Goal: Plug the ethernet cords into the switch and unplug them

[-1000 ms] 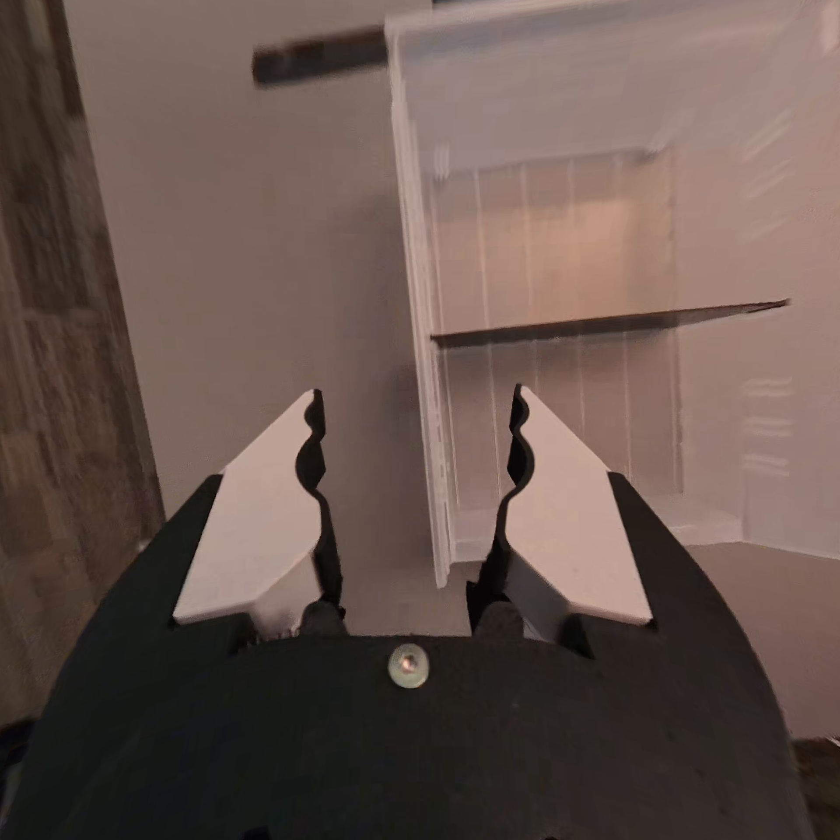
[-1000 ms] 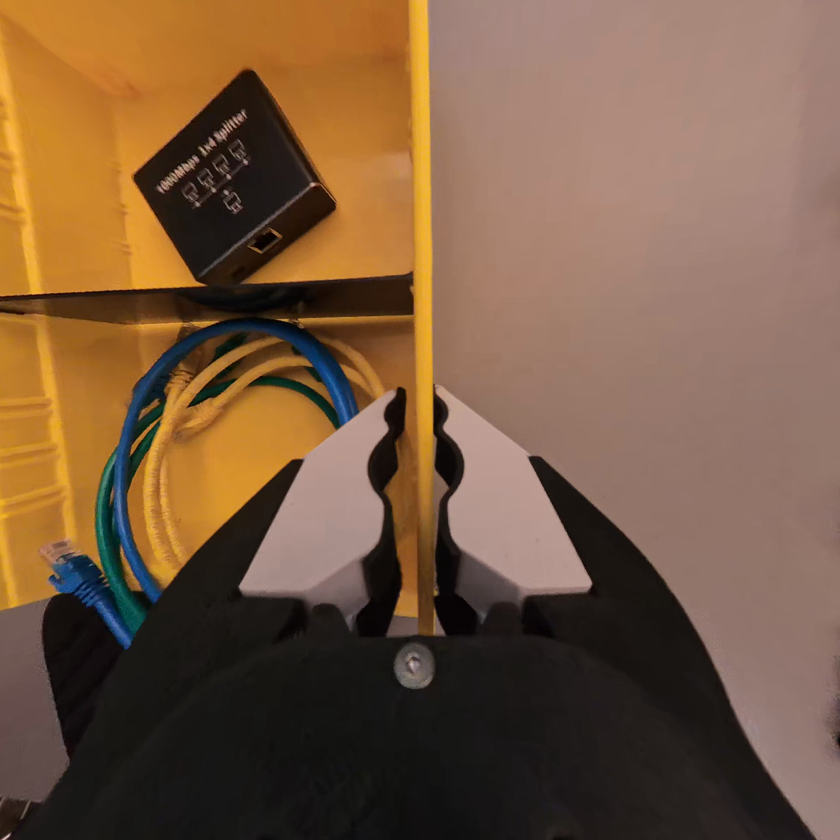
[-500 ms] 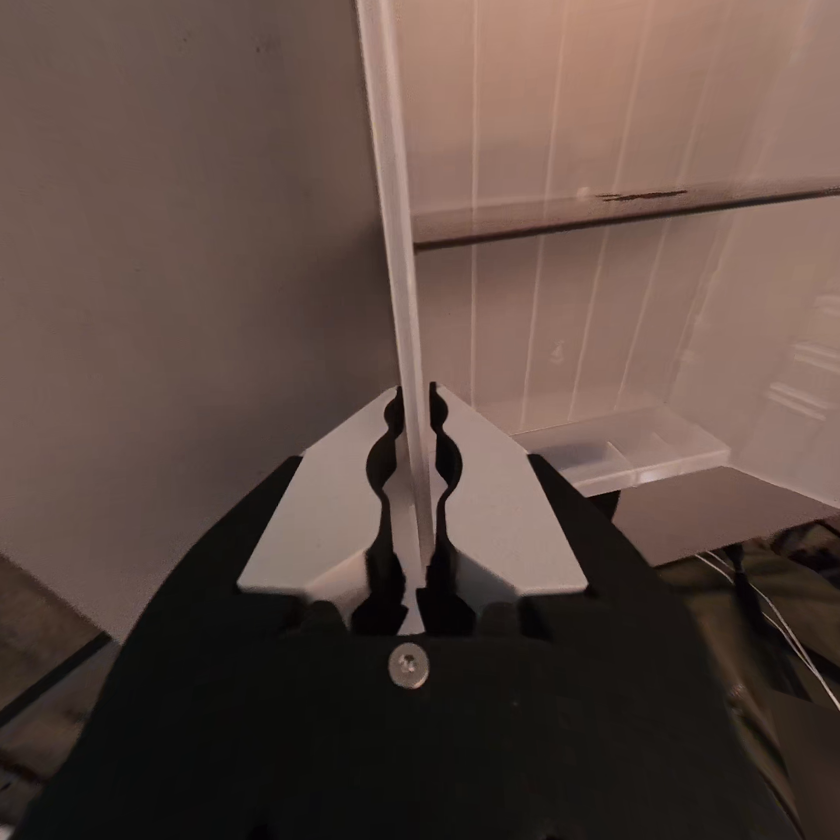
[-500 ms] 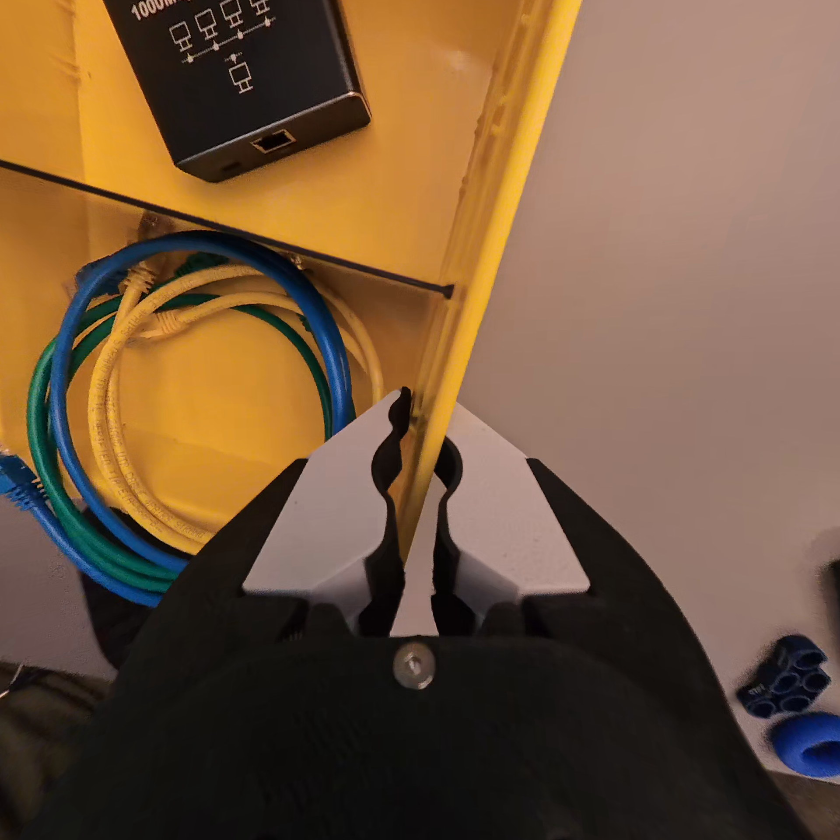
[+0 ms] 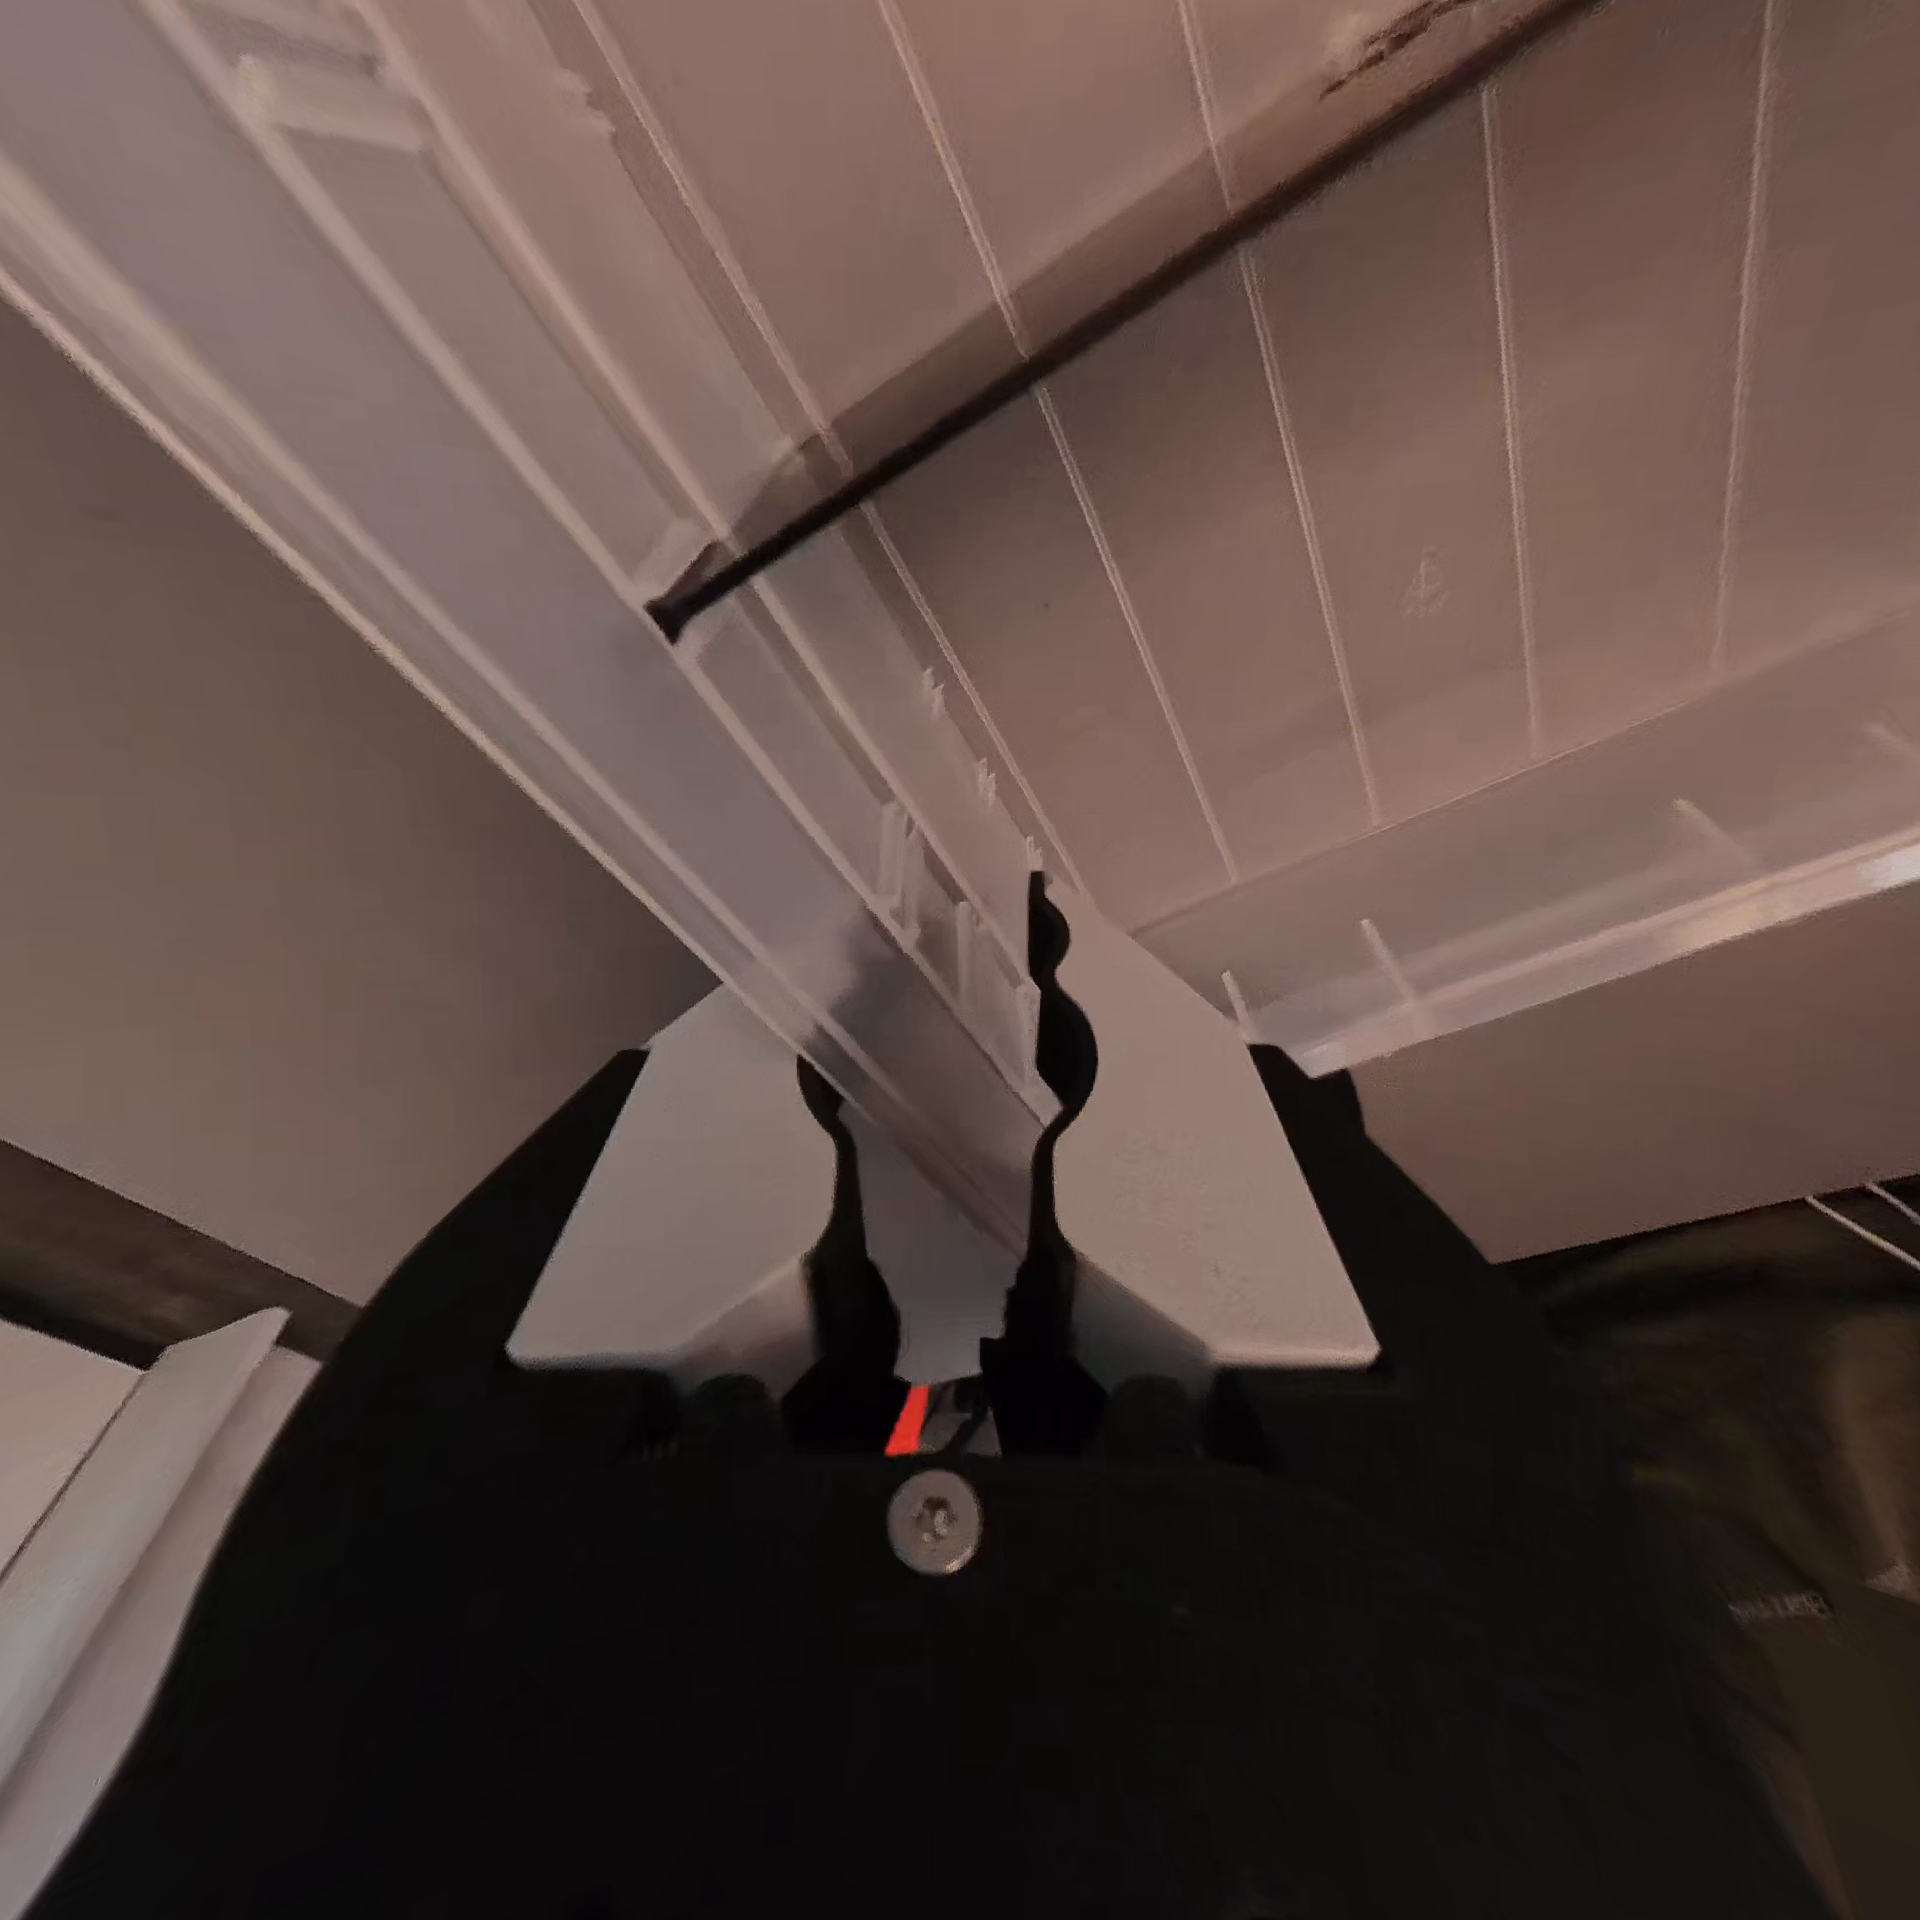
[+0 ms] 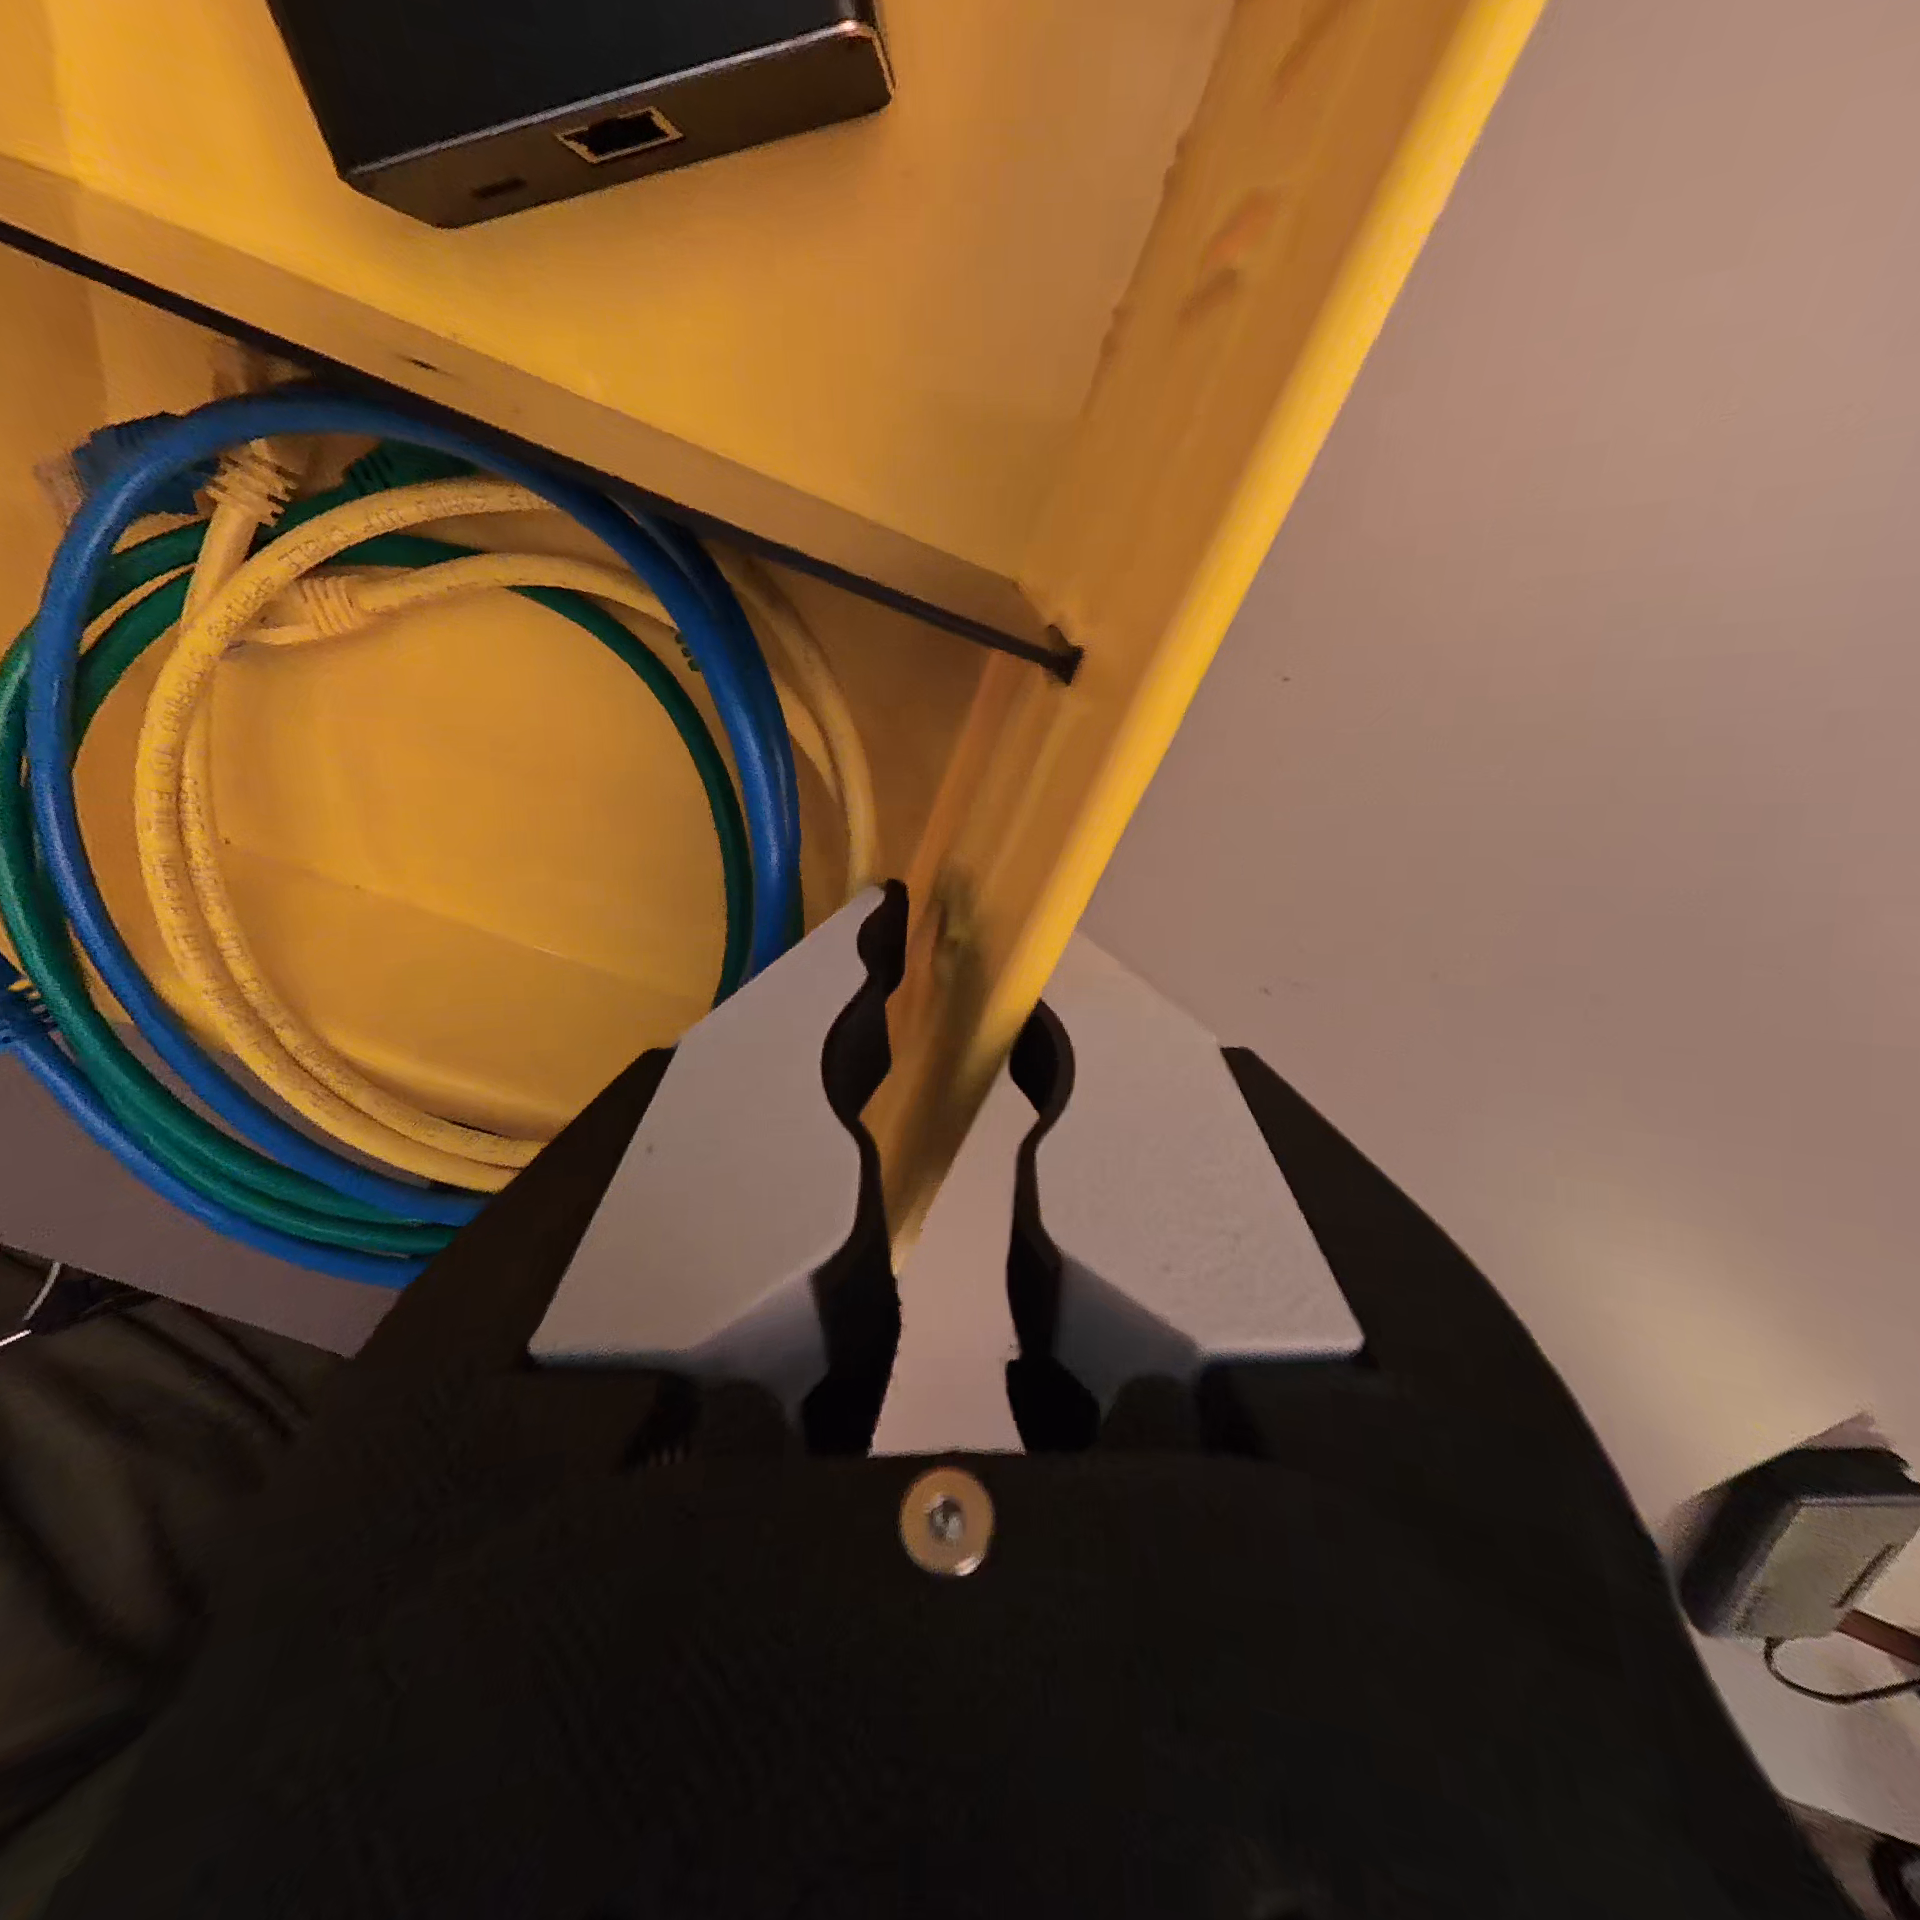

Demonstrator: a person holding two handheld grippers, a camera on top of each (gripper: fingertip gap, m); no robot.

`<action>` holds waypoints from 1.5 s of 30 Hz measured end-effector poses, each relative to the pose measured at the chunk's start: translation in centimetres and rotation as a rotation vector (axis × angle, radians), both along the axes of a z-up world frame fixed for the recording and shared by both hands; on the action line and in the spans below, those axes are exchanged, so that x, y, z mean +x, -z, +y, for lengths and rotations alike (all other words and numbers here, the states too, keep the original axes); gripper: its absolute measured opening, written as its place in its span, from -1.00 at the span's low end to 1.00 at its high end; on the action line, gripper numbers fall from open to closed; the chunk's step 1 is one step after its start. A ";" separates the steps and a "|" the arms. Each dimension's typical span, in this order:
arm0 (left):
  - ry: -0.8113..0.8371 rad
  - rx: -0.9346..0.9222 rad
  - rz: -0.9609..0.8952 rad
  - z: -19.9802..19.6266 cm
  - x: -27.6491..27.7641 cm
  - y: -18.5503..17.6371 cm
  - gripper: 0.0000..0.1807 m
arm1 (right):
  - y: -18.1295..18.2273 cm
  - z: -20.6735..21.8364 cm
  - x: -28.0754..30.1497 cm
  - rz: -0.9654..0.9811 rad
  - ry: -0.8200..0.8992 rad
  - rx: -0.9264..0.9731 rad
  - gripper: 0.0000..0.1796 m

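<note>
Two bins gripped by side walls, presumably for carrying or tilting: clear bin (image 5: 1299,540) pinched by left gripper (image 5: 940,1049); yellow bin (image 6: 1226,436) clamped in right gripper (image 6: 961,1023). Behind divider, black switch (image 6: 582,94); in nearer compartment, unplugged coiled ethernet cords (image 6: 416,831).

Pale tabletop (image 6: 1558,727) bears yellow bin (image 6: 1195,520); clear bin (image 5: 1351,520); small grey adapter (image 6: 1787,1538) at edge.
</note>
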State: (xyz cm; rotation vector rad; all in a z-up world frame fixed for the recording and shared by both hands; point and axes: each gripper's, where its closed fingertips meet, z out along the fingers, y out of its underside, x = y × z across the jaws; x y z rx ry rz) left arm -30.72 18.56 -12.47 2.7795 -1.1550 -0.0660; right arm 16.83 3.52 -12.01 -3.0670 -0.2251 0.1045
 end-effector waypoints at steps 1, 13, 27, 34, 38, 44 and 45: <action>0.022 -0.010 -0.006 -0.4 0.3 0.0 -0.66 | -0.3 0.1 0.3 -0.021 0.004 0.014 -0.78; 0.017 0.239 -0.309 -0.6 0.6 -7.6 -0.70 | -21.3 4.9 -17.6 0.420 -0.291 1.057 -0.58; 0.165 0.333 -0.358 -1.4 2.7 -9.7 -0.70 | -1.1 12.2 -28.3 0.219 -0.277 0.115 -0.29; 0.211 0.381 -0.358 -1.5 3.4 -10.4 -0.73 | 1.3 12.6 -28.6 0.189 -0.119 -0.082 -0.59; 0.180 0.505 -0.453 -0.8 4.3 -13.2 -0.77 | 1.4 13.4 -28.0 0.228 0.004 -0.108 -0.88; 0.141 0.936 -0.905 -1.3 6.1 -25.0 -0.66 | 0.4 12.6 -28.6 0.187 -0.115 -0.141 -0.95; 0.120 1.020 -0.991 -1.7 5.7 -27.2 -0.64 | -0.2 12.1 -28.9 0.180 -0.144 -0.154 -0.95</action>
